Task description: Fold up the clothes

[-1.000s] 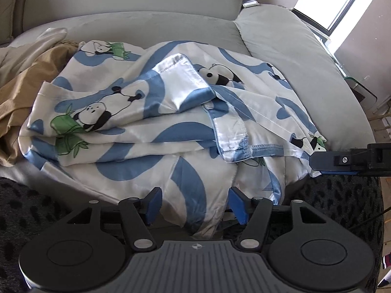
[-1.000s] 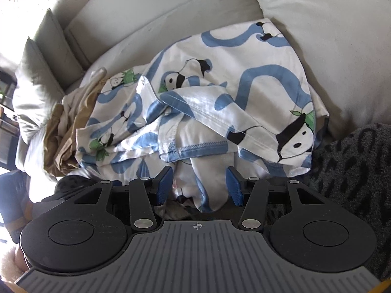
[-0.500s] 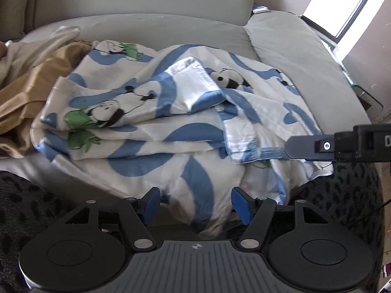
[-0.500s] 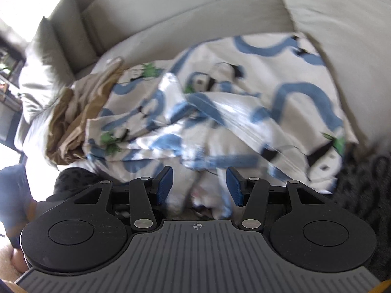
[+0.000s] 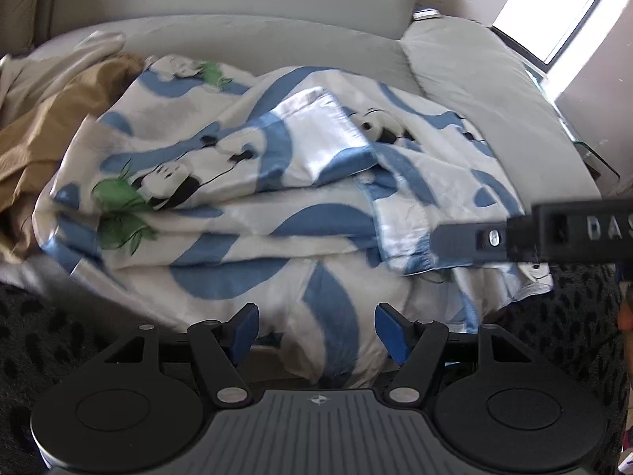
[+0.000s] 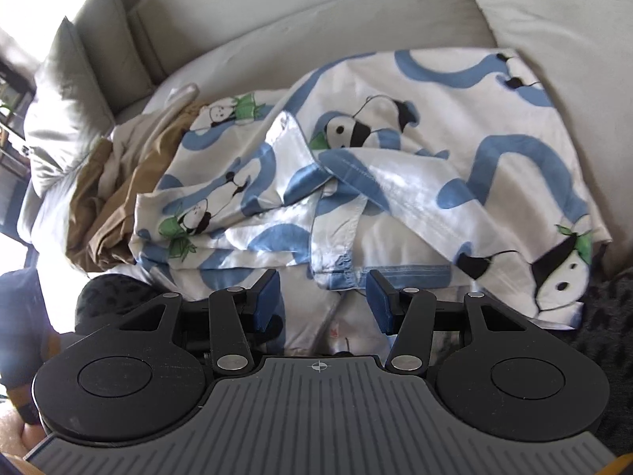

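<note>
Panda-print garment (image 5: 245, 213) — white satin with blue swirls, crumpled on the grey sofa (image 5: 245, 35), its lower folds spilling over the seat's front edge onto a dark spotted throw (image 5: 51, 324); tan clothing (image 5: 43, 130) heaped just beside it on the left.

Left gripper (image 5: 316, 326) — jaws spread wide, nothing between the blue pads; the garment's hanging fold lies just beyond and between them, not pinched.

Right gripper (image 6: 322, 304) — jaws likewise spread, empty; a blue-stitched hem (image 6: 395, 273) of the garment lies just ahead of the pads, contact cannot be told; in the left wrist view one finger of this gripper (image 5: 490, 237) reaches in from the right over the same hem.

Change against the earlier frames: the right gripper's finger has come further in over the garment, where a second ago it stood at the cloth's right edge; both wrist views now sit closer to the cloth; the garment's folds lie as before; both pairs of jaws stay equally spread.
</note>
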`<state>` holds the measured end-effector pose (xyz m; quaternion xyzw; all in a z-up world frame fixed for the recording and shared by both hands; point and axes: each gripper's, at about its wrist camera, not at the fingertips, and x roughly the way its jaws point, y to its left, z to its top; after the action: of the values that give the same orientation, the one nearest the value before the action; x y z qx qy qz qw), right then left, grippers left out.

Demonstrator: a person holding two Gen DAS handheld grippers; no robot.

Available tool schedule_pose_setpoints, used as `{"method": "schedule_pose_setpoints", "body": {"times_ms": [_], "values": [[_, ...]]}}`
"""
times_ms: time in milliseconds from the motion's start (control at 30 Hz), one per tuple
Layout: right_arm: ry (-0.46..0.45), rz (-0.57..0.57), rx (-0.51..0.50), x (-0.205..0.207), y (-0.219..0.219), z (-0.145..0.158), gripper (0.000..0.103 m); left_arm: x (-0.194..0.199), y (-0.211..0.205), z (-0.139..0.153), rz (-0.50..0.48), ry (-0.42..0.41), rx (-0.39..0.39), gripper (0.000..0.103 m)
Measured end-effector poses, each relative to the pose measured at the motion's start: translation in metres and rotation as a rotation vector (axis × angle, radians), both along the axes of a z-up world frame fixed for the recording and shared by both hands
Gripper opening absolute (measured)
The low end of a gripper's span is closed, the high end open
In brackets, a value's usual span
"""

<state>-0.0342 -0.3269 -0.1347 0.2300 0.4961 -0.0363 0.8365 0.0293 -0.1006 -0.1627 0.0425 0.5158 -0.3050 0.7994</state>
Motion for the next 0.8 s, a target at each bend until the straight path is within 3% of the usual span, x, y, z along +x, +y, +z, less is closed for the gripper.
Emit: {"method": "schedule_pose_setpoints", "body": {"times_ms": [300, 467, 600, 800], "values": [[0.052, -0.014, -0.054, 0.028, 0.006, -0.025, 0.054, 0.0, 0.008, 0.004, 0.018, -0.003, -0.009, 0.064], [0.077, 0.033, -0.025, 0.014, 0.009, -0.026, 0.054, -0.001, 0.005, 0.005, 0.008, -0.008, -0.002, 0.064], [0.039, -0.024, 0.09, -0.002, -0.005, -0.015, 0.054, -0.003, 0.007, 0.008, 0.014, -0.014, 0.006, 0.064], [-0.036, -0.066, 0.069, -0.002, -0.017, 0.001, 0.055, -0.007, 0.015, 0.015, 0.042, -0.034, 0.022, 0.064]]}}
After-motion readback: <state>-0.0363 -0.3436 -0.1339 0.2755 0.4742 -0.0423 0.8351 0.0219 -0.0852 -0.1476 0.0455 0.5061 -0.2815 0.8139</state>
